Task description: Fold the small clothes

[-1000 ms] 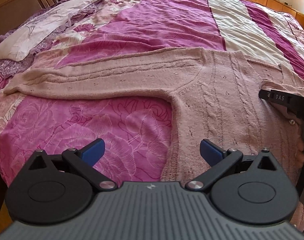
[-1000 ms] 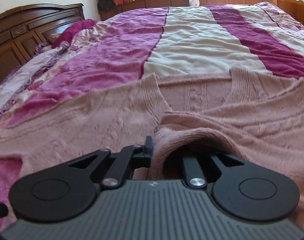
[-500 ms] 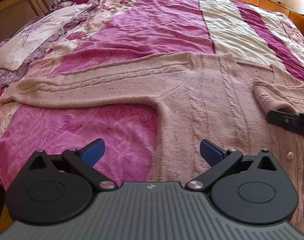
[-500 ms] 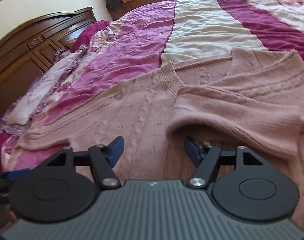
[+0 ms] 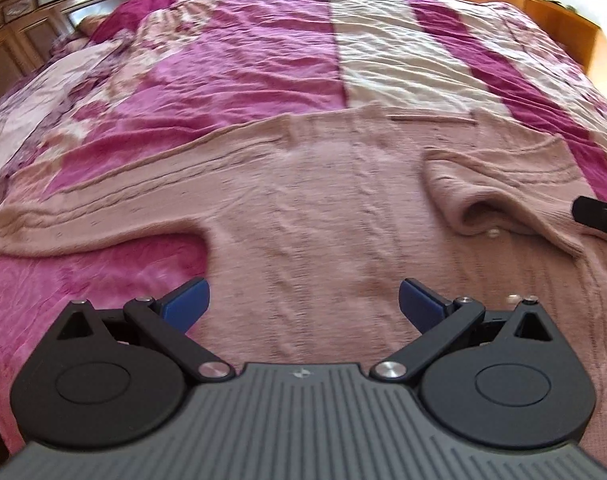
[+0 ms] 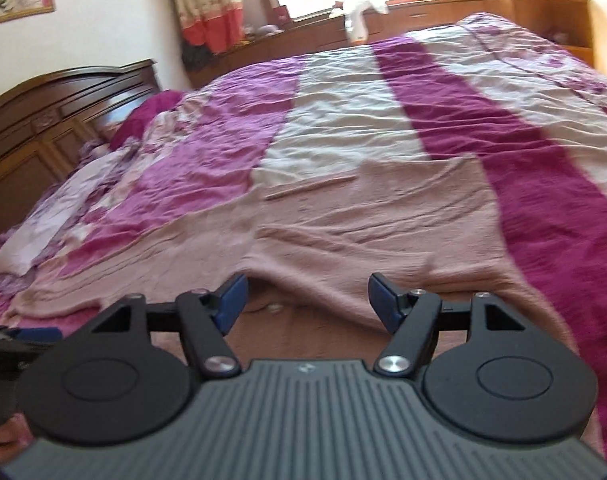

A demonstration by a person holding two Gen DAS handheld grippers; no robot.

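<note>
Here, from the left wrist, the left tongs are open and empty above the pink sweater on the bed; its unfolded sleeve runs long leftward, nearer this hand. From the right wrist, the right tongs stand apart, holding nothing, just before the folded sleeve.

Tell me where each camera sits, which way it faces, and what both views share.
Left wrist: on the left hand-held gripper, open, looking down over the pink cable-knit cardigan; the right hand-held gripper's tip shows at the right edge.
Right wrist: on the right hand-held gripper, open, facing the cardigan's folded-over sleeve; a fingertip shows bottom left.
Shared: cardigan, magenta-and-cream bedspread, dark wooden headboard.
</note>
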